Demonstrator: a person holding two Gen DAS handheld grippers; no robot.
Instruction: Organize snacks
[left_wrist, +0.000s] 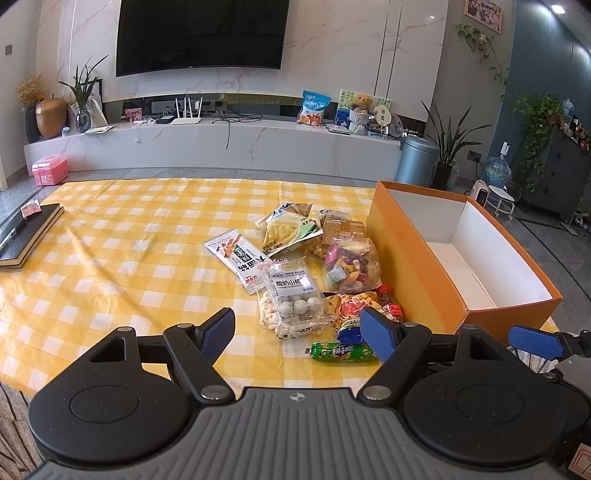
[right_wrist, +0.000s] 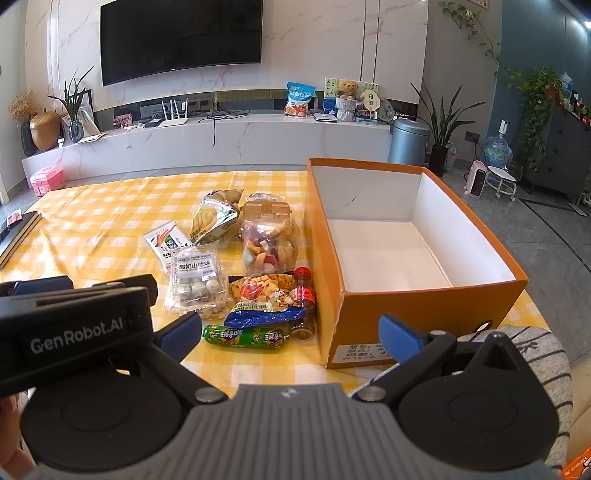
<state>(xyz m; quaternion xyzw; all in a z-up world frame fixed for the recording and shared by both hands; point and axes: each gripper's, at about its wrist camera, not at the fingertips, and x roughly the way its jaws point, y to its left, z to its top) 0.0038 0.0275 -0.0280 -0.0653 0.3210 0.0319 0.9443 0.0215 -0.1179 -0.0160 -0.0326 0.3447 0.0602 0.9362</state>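
Hovering tilted downward at the near table edge: left gripper (left_wrist: 299, 334) and right gripper (right_wrist: 291, 328), jaws spread wide, empty, above snack packets (left_wrist: 291, 295) left of orange box (right_wrist: 369, 310).

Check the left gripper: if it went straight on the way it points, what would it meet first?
Probably the clear bag of white balls, lying between the open left gripper's fingers in its own view; the green sausage lies nearer, but off toward one finger. Depth is uncertain.

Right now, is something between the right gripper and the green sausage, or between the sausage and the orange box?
Nothing visible blocks the open right gripper from the green sausage. Toward the orange box, a small red-capped bottle lies beside the near wall; the box is open on top and empty.
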